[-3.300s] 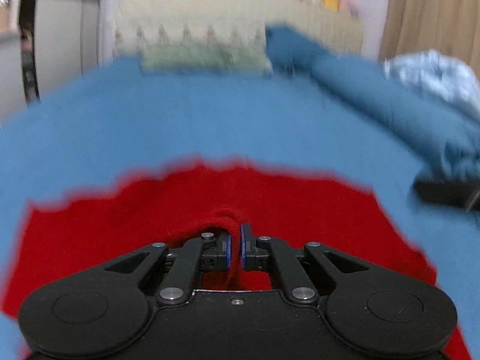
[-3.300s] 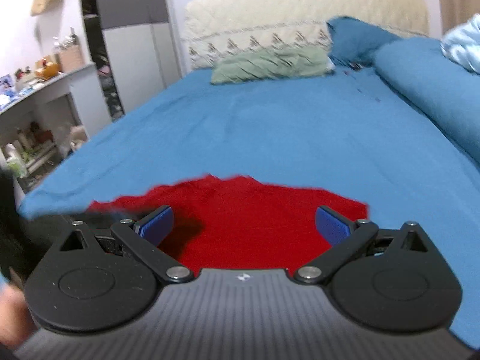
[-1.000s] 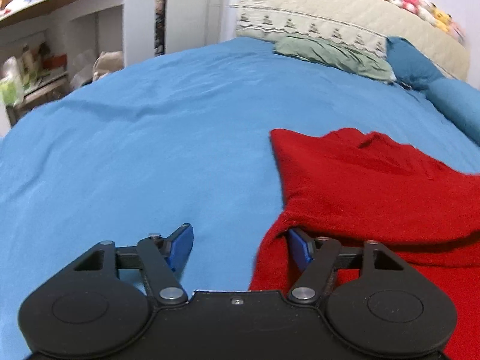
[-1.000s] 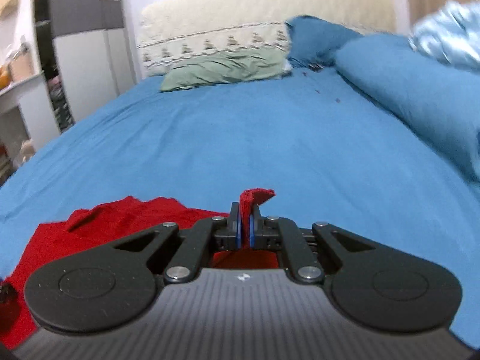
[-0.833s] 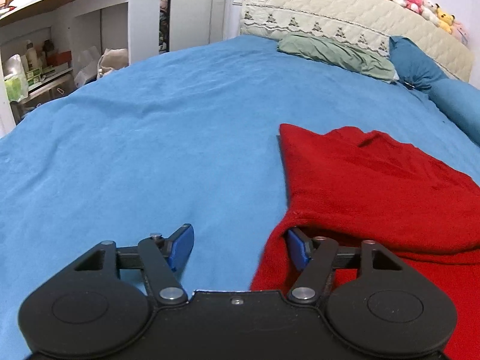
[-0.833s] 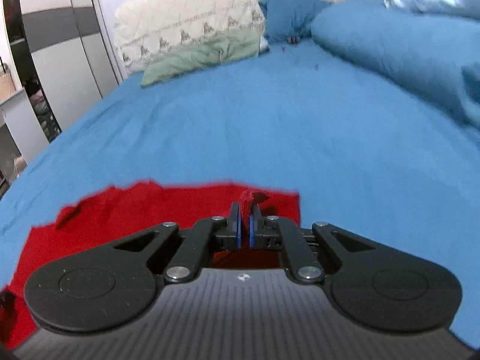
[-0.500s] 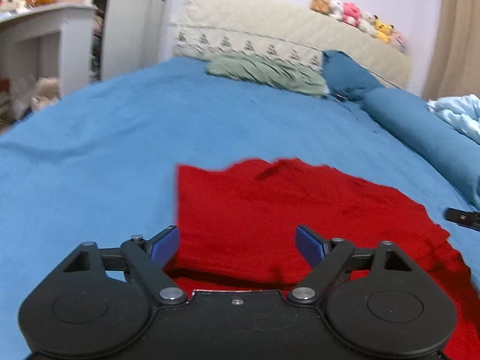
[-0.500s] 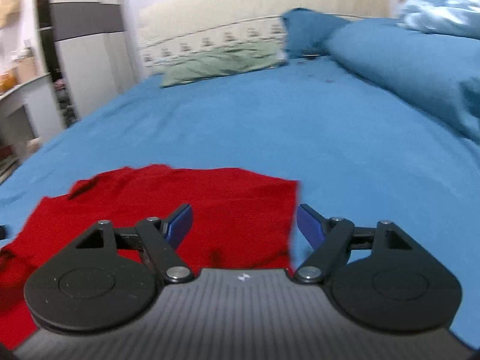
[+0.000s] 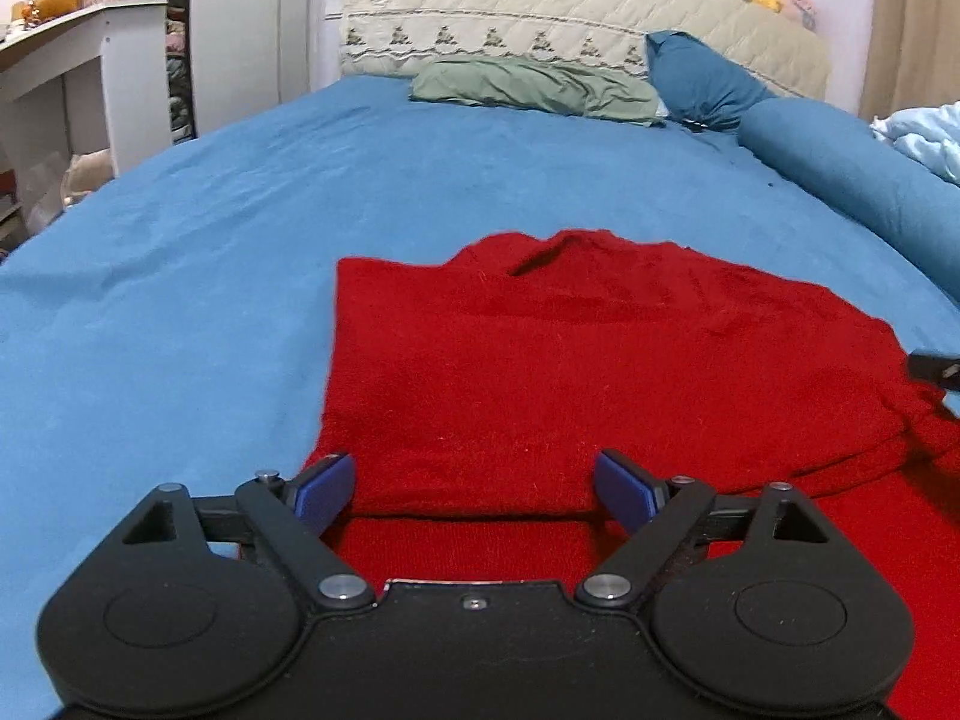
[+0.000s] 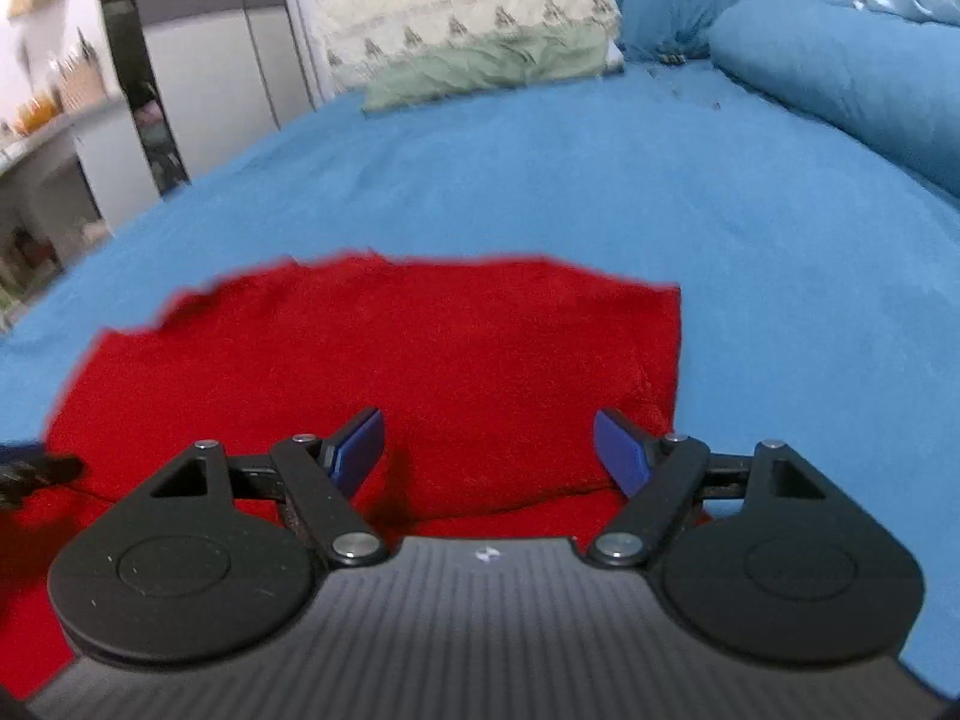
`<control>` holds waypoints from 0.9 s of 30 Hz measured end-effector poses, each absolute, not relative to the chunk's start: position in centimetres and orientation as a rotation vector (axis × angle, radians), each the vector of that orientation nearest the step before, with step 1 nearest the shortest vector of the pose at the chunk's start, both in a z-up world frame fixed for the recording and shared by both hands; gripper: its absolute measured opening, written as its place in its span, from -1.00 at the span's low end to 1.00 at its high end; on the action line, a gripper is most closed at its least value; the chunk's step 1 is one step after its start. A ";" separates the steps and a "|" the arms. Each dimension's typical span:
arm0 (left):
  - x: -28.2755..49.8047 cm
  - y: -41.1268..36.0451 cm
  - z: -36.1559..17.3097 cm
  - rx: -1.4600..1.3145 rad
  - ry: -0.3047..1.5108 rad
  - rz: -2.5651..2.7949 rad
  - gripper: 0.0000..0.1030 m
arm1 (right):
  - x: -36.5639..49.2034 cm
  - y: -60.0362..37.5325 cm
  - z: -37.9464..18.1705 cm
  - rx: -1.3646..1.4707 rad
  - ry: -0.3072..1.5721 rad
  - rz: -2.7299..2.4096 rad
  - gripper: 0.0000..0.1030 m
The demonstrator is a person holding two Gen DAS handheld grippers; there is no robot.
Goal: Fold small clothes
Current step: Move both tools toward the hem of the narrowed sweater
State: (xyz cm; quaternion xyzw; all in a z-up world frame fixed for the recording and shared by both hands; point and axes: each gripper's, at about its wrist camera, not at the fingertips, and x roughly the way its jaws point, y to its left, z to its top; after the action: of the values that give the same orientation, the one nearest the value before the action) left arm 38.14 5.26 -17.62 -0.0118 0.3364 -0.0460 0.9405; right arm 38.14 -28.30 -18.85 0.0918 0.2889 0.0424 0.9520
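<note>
A red knit garment [image 9: 600, 360] lies flat on the blue bed, its upper part folded down over the lower part, with a fold edge just in front of my left gripper. My left gripper [image 9: 474, 489] is open and empty over the garment's near left part. The garment also shows in the right wrist view [image 10: 420, 360]. My right gripper [image 10: 489, 450] is open and empty above the garment's right side. The tip of the right gripper [image 9: 936, 369] shows at the right edge of the left wrist view.
The blue bedsheet [image 9: 240, 210] spreads all around. A green pillow [image 9: 534, 87], a blue pillow [image 9: 702, 78] and a beige headboard [image 9: 570, 18] are at the far end. A rolled blue duvet [image 10: 840, 60] lies right. A white desk [image 9: 90, 78] stands left.
My right gripper has let go of the red cloth and opened. Both sides now lie folded in. My left gripper has swung right and now faces the garment's middle.
</note>
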 end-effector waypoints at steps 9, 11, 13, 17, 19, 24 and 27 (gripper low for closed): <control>28.6 5.9 -5.8 -0.025 0.628 -0.126 1.00 | 26.4 -30.0 -6.4 0.147 0.408 0.142 1.00; 25.8 6.3 -3.9 -0.043 0.632 -0.150 1.00 | 22.6 -30.9 -3.9 0.152 0.374 0.130 1.00; 23.6 6.5 -2.8 -0.053 0.663 -0.168 1.00 | 19.4 -31.5 -2.1 0.162 0.370 0.138 1.00; 19.1 6.9 -2.7 -0.049 0.726 -0.195 1.00 | 13.3 -32.7 -0.4 0.188 0.428 0.121 1.00; 16.9 7.2 -3.7 -0.051 0.761 -0.186 1.00 | 10.7 -33.2 -0.7 0.207 0.507 0.112 1.00; 12.6 8.9 -7.3 -0.135 0.830 -0.145 1.00 | 5.2 -32.5 -4.3 0.173 0.645 0.064 1.00; 10.5 10.0 -9.9 -0.177 0.866 -0.112 0.99 | 3.0 -31.7 -7.5 0.179 0.730 0.051 1.00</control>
State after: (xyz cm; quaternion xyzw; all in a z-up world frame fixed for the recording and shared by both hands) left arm 10.49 9.97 -9.89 -0.0857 0.4189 -0.0540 0.9024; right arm 3.03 -31.70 -7.50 0.0873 0.3564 0.0249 0.9299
